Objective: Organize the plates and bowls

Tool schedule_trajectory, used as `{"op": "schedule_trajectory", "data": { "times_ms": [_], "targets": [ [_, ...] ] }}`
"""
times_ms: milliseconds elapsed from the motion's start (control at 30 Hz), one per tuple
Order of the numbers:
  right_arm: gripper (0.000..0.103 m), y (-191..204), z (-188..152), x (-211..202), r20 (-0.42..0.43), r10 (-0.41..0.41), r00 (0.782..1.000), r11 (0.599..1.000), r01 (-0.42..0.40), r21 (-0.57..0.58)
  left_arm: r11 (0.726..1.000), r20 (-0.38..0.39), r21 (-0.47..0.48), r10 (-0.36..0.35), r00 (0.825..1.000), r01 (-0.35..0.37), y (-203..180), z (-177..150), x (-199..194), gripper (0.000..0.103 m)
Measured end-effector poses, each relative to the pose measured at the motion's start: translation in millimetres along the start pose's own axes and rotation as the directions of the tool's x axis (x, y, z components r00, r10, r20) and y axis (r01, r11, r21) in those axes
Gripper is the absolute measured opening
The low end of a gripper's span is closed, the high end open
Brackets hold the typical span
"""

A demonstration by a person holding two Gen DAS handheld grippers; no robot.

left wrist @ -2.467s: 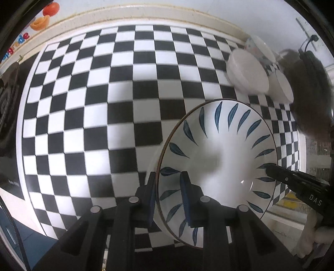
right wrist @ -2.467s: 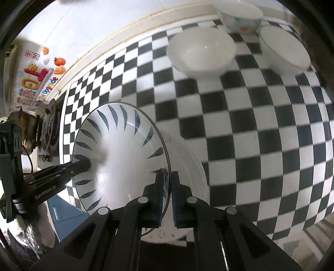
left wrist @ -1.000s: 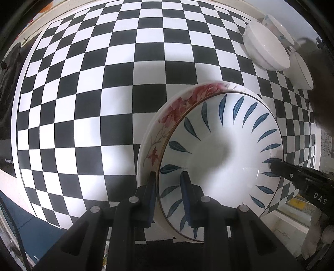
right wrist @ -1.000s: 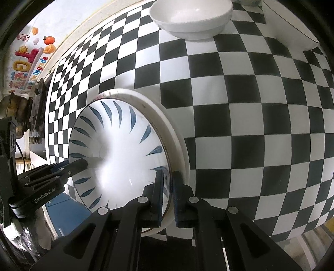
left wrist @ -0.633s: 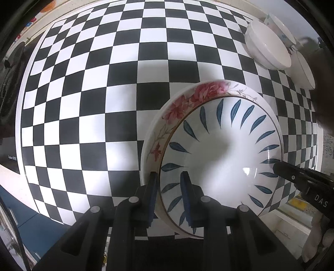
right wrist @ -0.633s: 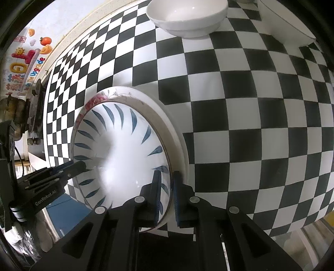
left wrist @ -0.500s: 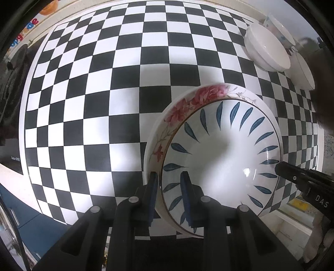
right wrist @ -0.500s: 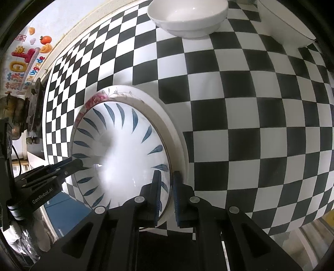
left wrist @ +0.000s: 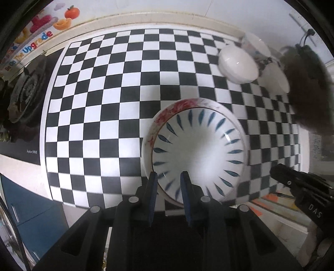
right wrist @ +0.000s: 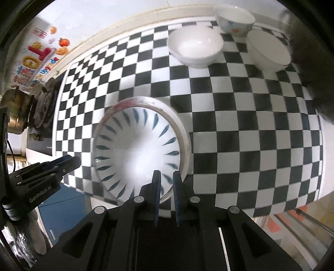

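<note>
A: Porcelain, glazed and glossy. The blue-leaf bowl is round and shallow, white inside, with a ring of slim blue leaf marks under its rim. It is nested in the floral bowl, whose wider white rim carries red flower prints and shows as a crescent at the far-left side.

B: State of each claw?

A: Left claw: fingers spread, blue pads either side of the near rim of the stacked bowls; contact with the rim cannot be confirmed. Right claw: fingers slightly parted, likewise straddling the rim on the opposite side; contact cannot be confirmed either. Both views are motion-blurred around the rim.

B: Location of the stack?

A: On the surface, near its front edge. The surface is covered with a black-and-white chequered sheet, flat and smooth.

B: Other ware?

A: Three bowls grouped at the far right of the surface. The plain white bowl is deep and round, upright. Behind it stands a patterned bowl with small blue and red motifs. Beside them is a thin-rimmed white bowl.

B: Surroundings?

A: A gas hob adjoins the left end of the surface. The pale wall behind carries colourful fruit-and-letter stickers. A blue cabinet front lies below the front edge.
</note>
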State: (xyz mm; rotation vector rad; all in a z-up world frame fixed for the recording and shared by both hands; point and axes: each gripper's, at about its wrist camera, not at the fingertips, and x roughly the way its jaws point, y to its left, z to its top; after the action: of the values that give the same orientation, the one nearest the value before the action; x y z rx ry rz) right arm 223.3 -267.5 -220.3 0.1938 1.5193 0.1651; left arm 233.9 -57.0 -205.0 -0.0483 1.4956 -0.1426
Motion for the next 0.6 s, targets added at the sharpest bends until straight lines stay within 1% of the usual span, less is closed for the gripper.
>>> {"op": "schedule_trajectory", "data": {
  "times_ms": [67,200,300,433,600],
  "targets": [
    [0.019,0,-5,-12,0.006,0.004,1.000,1.000,-0.004,-0.006,1.000,0.005,-0.009,-0.010,1.000,0.010,-3,-6,-10,0.020],
    [0.019,3,-13,-41,0.025,0.012,1.000,0.999,-0.011,-0.032,1.000,0.027,-0.016,-0.021,0.999,0.022,-8,-17,-32,0.020],
    [0.019,7,-21,-60,0.030,0.023,0.999,0.998,-0.022,-0.053,0.999,0.029,-0.014,-0.032,0.999,0.033,-13,-23,-44,0.020],
    [0.019,15,-31,-74,0.044,0.029,0.999,0.996,-0.025,-0.085,0.999,0.029,-0.003,-0.041,0.999,0.042,-19,-30,-53,0.020],
    [0.019,19,-38,-82,0.041,0.042,0.998,0.995,-0.038,-0.091,0.999,0.035,0.003,-0.049,0.998,0.049,-21,-34,-60,0.020]
  ]
}}
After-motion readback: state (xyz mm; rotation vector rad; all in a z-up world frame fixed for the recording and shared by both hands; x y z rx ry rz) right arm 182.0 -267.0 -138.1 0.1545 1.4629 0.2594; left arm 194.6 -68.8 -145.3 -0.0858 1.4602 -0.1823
